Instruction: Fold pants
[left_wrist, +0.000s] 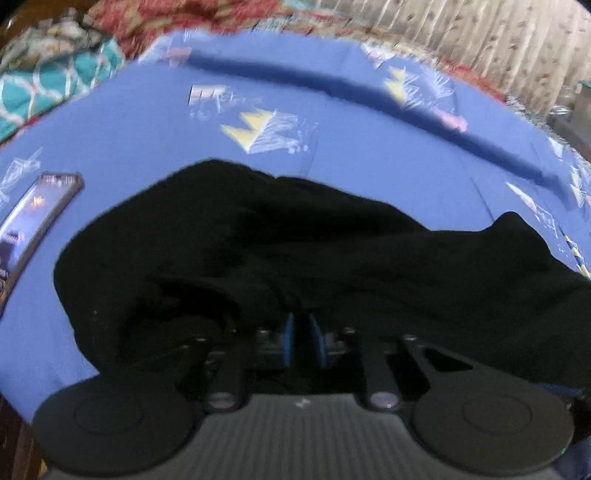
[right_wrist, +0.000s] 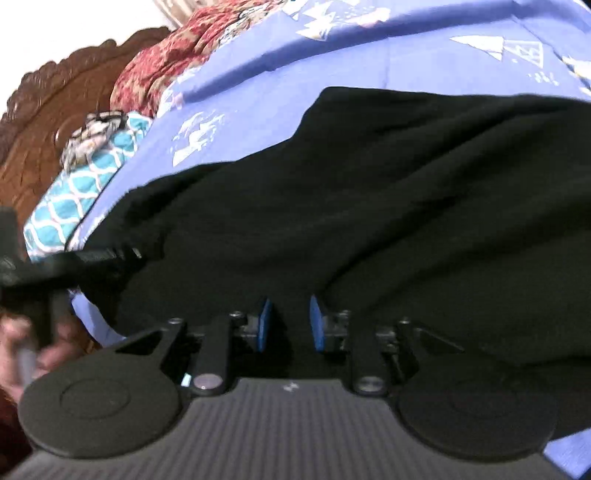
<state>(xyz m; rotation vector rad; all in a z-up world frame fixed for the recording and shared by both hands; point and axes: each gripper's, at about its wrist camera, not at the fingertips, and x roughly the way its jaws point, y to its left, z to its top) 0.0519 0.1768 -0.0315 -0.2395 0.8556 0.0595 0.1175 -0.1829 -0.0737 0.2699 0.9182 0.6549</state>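
Pants (left_wrist: 295, 251), black and bunched, lie on the blue printed bedsheet (left_wrist: 147, 122) straight ahead of both pairs of fingers. In the left wrist view the left gripper (left_wrist: 303, 338) has its blue-padded fingers (left_wrist: 288, 339) nearly together, only a thin slit between them, with dark cloth heaped right at their tips; whether any fabric is pinched there I cannot tell. In the right wrist view the right gripper (right_wrist: 291, 323) shows its blue fingers (right_wrist: 264, 325) standing a little apart over the black cloth, the gap dark, and no pad plainly presses on the fabric.

Left of the left fingers, a phone (left_wrist: 33, 229) lies on the sheet, just beside the edge of the pants. Beyond the sheet, up and to the left, sit a teal patterned cloth (left_wrist: 55, 92) and a red floral blanket (left_wrist: 177, 22). Far left of the right fingers a blurred hand (right_wrist: 33, 350) holds the other gripper, and a carved wooden headboard (right_wrist: 48, 122) rises behind.
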